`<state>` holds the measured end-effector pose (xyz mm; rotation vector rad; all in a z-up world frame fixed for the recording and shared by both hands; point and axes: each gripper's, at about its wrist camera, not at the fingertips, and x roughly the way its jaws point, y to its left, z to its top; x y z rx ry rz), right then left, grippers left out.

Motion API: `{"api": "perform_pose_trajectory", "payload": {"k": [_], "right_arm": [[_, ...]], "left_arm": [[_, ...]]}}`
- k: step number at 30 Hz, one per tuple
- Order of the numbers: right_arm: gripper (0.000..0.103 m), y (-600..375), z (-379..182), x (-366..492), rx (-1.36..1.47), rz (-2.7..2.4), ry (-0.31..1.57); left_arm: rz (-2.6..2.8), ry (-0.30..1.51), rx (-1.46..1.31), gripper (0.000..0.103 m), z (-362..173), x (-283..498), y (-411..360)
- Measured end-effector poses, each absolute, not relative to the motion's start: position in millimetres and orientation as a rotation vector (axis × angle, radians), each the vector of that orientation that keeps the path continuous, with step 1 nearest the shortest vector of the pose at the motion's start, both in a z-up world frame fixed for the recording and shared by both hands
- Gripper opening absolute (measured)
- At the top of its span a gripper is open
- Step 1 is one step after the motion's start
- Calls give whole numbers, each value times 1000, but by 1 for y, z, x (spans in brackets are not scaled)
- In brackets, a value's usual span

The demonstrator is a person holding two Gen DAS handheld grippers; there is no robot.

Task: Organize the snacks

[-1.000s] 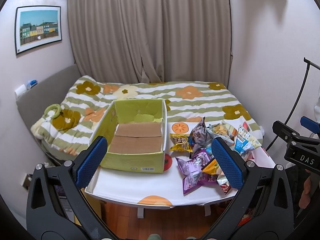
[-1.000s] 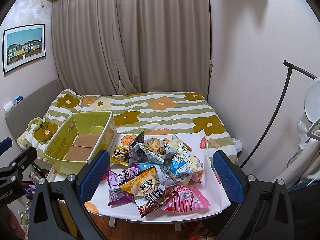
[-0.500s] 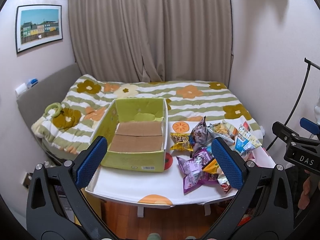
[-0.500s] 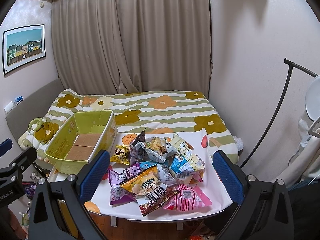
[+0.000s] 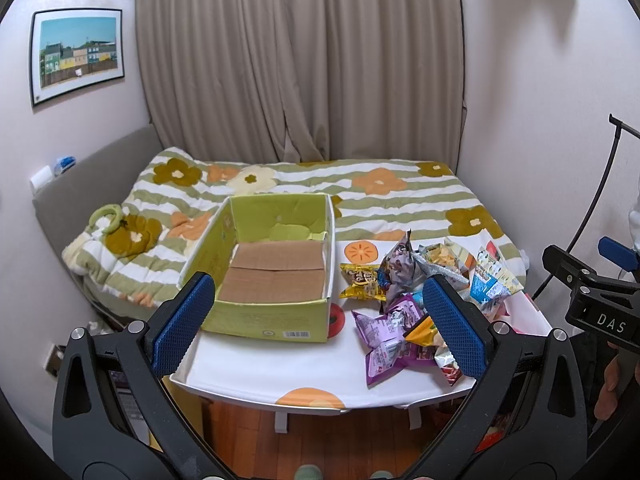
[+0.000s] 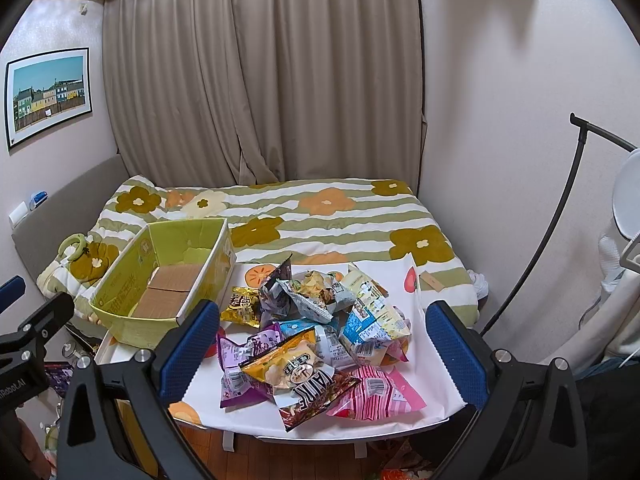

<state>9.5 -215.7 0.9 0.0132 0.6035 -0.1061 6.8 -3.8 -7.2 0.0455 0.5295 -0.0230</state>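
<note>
Beige curtains [image 5: 300, 60] hang behind a bed [image 5: 360, 196] with a flowered blanket. Near it, a white table [image 5: 280, 372] carries a green box [image 5: 276, 320] on the left and a pile of snack bags [image 6: 316, 336] on the right. Both the left gripper [image 5: 320, 320] and the right gripper [image 6: 320, 344] hover released, fingers wide apart, grasping nothing.
</note>
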Motion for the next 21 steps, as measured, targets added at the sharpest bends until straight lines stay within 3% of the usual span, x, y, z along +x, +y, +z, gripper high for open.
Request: {"api": "perform_pose_trajectory", "payload": {"k": [12, 21], "right_arm": [[103, -212, 0, -3, 6, -77, 648], [103, -221, -42, 2, 35, 12, 775]], "left_arm": [[-8, 603, -12, 103, -9, 27, -1], [-39, 815, -55, 103, -62, 70, 0]]}}
